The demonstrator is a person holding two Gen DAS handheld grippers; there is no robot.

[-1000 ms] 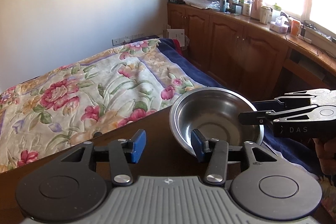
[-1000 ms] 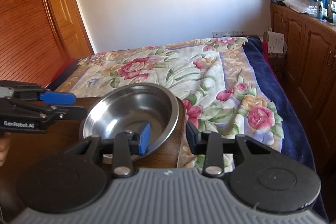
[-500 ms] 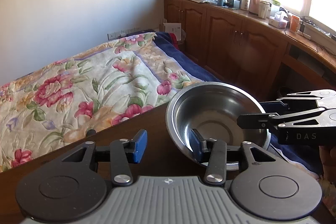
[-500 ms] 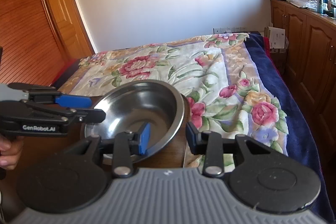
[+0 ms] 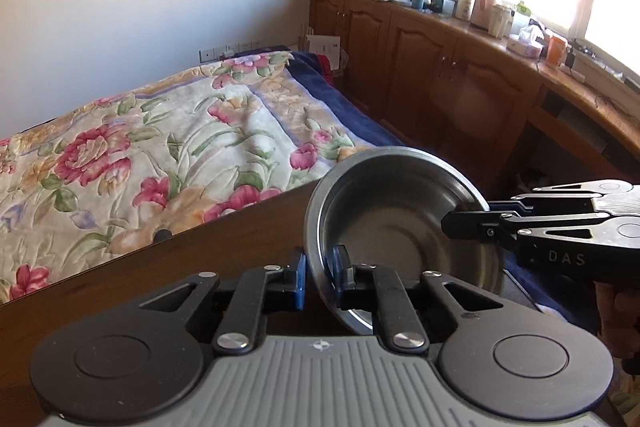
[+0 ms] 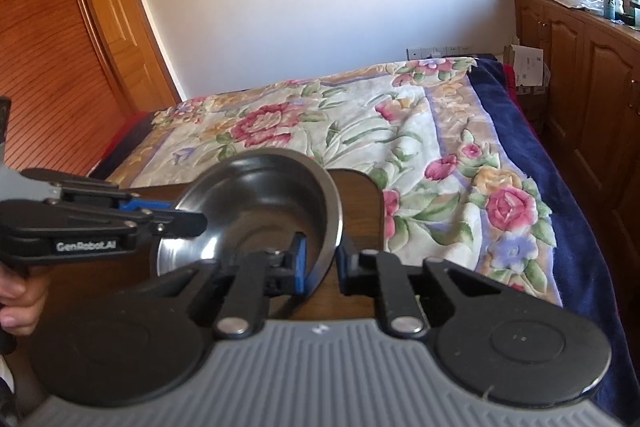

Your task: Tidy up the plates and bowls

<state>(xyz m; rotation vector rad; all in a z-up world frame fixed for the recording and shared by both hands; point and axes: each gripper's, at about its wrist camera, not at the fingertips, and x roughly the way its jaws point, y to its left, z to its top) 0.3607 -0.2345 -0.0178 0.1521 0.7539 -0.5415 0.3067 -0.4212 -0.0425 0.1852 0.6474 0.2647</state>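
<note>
left wrist view has the left gripper (image 5: 319, 273) with its jaws pinched narrow on the near rim of a steel bowl (image 5: 394, 227), one blue pad outside the wall and one inside. the bowl is tipped up toward the camera and looks lifted, at least on one side, above the dark wooden bench (image 5: 224, 251). from the right side of that view the right gripper (image 5: 466, 217) reaches in and its jaws close on the opposite rim.

the right wrist view agrees: the right gripper (image 6: 320, 259) holds the rim between its narrow jaws, and the left gripper (image 6: 192, 215) comes in from the left onto the far rim of the bowl (image 6: 256, 211). so both hands share one bowl, near the bench corner, with the flowered bed (image 6: 360, 131) just beyond.

as for progress, i judge the task barely begun or mid-carry. only this one bowl shows; no plates, no stack and no rack or shelf for it can be seen in either view. nothing looks sorted yet. what seems left is to carry the bowl to wherever it belongs and set it down, then deal with any other dishes, which are out of sight.
</note>
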